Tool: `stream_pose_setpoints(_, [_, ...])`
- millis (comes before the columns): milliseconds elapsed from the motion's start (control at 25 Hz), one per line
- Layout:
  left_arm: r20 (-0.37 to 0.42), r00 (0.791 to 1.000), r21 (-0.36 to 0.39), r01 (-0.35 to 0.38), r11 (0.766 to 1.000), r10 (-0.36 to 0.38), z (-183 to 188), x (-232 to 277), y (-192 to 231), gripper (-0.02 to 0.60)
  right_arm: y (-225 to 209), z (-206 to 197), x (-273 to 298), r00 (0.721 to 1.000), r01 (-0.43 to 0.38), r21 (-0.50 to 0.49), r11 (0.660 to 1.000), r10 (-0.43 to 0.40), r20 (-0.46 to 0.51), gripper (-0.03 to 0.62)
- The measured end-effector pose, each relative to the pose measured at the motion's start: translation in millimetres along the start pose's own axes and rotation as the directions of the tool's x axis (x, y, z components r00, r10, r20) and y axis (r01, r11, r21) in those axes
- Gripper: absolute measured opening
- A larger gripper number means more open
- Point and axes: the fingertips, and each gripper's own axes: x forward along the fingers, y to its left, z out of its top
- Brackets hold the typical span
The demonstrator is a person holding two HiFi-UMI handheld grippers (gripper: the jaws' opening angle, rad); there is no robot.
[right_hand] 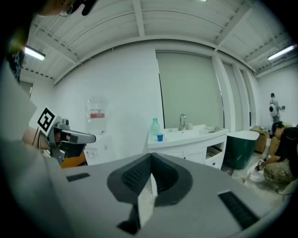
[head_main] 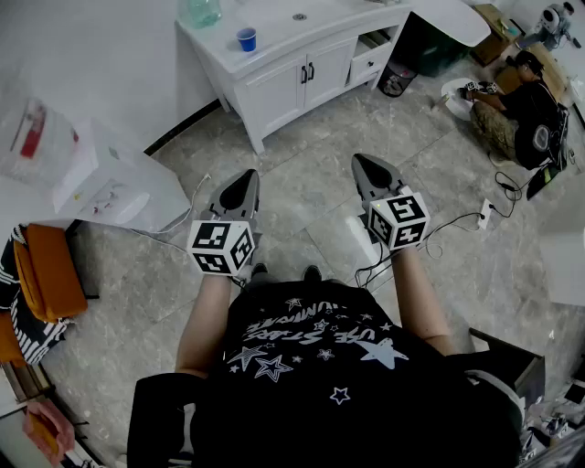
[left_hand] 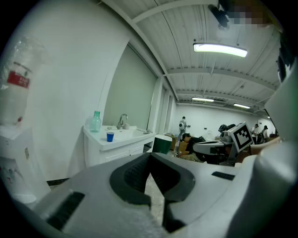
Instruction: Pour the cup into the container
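Note:
A small blue cup (head_main: 246, 38) stands on the white vanity countertop (head_main: 274, 32) at the far side of the room, next to a pale green bottle (head_main: 201, 11) and left of the sink. My left gripper (head_main: 249, 174) and right gripper (head_main: 358, 158) are held side by side over the floor, well short of the vanity. In the left gripper view the cup (left_hand: 110, 136) and bottle (left_hand: 95, 122) are far off; the jaws meet at the tip with nothing between them. The right gripper view shows the cup (right_hand: 159, 137) beside the bottle (right_hand: 155, 126), the jaws likewise shut and empty.
A water dispenser (head_main: 101, 178) stands at the left, an orange chair (head_main: 46, 270) beside it. A person sits on the floor at the back right (head_main: 516, 114). Cables and a power strip (head_main: 457, 224) lie on the tiles. A dark green bin (left_hand: 163, 143) is right of the vanity.

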Motion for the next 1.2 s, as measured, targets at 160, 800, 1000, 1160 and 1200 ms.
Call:
stream_pose_setpoints(160, [-0.009, 1.0, 0.01, -0.003, 1.0, 0.003, -3, 0, -2, 0.011, 1, 0, 0, 1.0, -0.011, -0.01, 1.0, 0.011, 0.003, 0.006])
stream_pose_setpoints(800, [-0.015, 0.997, -0.01, -0.071, 0.997, 0.071, -9, -9, -11, 0.011, -18, -6, -11, 1.0, -0.015, 0.07, 0.997, 0.014, 0.013, 0.006])
stream_pose_setpoints(1000, [-0.016, 0.995, -0.018, -0.101, 0.995, 0.101, -11, -20, -7, 0.011, -11, -11, -4, 0.998, -0.063, 0.108, 0.992, 0.06, 0.027, 0.094])
stream_pose_setpoints(1160, [-0.009, 0.995, -0.027, -0.104, 0.994, 0.104, -11, -20, 4, 0.011, 2, -14, 14, 0.995, -0.095, 0.096, 0.991, 0.095, 0.011, 0.209])
stream_pose_setpoints(1200, [-0.007, 0.995, -0.031, -0.103, 0.994, 0.103, -11, -19, 8, 0.011, 5, -15, 18, 0.995, -0.101, 0.086, 0.991, 0.101, 0.007, 0.24])
